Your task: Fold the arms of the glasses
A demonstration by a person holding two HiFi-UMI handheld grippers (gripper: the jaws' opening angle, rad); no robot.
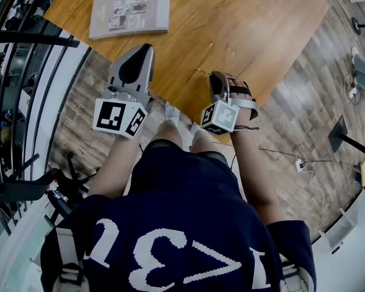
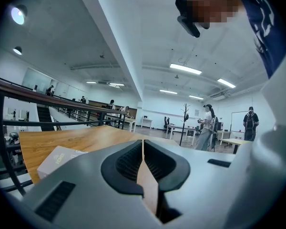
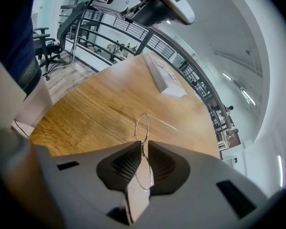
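Thin wire-rimmed glasses point(image 3: 142, 128) hang over the wooden table point(image 3: 100, 109), held at the bridge by my right gripper point(image 3: 144, 144), which is shut on them. One round lens sticks out beyond the jaw tips and the other lies back between the pads. One thin arm point(image 3: 163, 123) stands out to the right, unfolded. My left gripper point(image 2: 143, 142) is shut with nothing in it and is raised above the table's near left part point(image 1: 140, 50). It also shows at the top of the right gripper view point(image 3: 157, 6).
A grey booklet point(image 1: 131, 12) lies flat on the far left of the table point(image 1: 231, 23). Black railings point(image 2: 47, 106) run along the left side. The table's near corner point(image 1: 222, 135) is just in front of the person's knees. Several people stand at desks far off.
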